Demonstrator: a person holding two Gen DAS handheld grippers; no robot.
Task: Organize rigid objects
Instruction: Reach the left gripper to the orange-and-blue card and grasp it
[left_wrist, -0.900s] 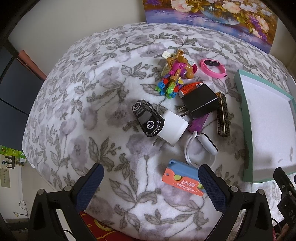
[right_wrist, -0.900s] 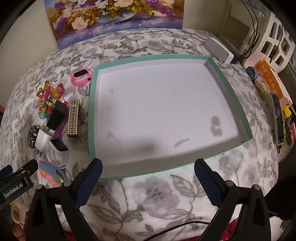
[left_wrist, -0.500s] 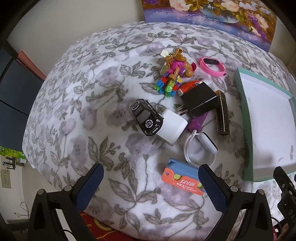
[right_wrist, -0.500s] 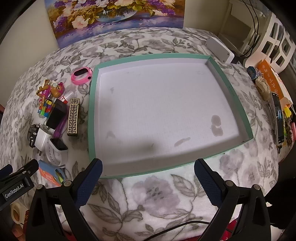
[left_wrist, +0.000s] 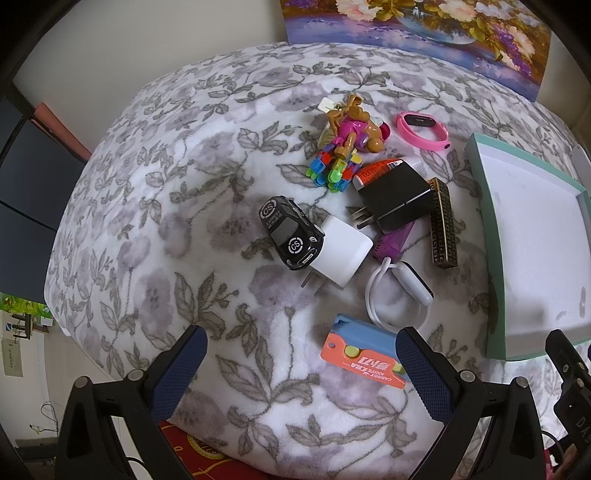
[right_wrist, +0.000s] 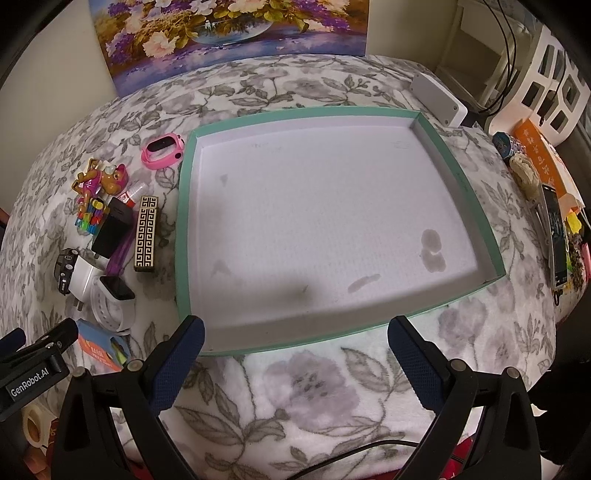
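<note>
Both grippers, the left gripper (left_wrist: 301, 363) and the right gripper (right_wrist: 295, 354), hang with jaws spread wide and empty above the floral blanket (left_wrist: 177, 206). Nearest the left one lies an orange card (left_wrist: 364, 363); beyond it, toward one o'clock, a white charger (left_wrist: 341, 254), toy car (left_wrist: 291, 232) and black adapter (left_wrist: 397, 201) cluster. The teal tray (right_wrist: 458, 177) sits at twelve o'clock of the right gripper.

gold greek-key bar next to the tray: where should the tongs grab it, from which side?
Grip the gold patterned bar across its narrow width at mid-length, coming straight down from above. It lies flat, its long sides seemingly free: the tray stands apart on one side, the black charger nears only its far end. The left tongs are open.
</note>
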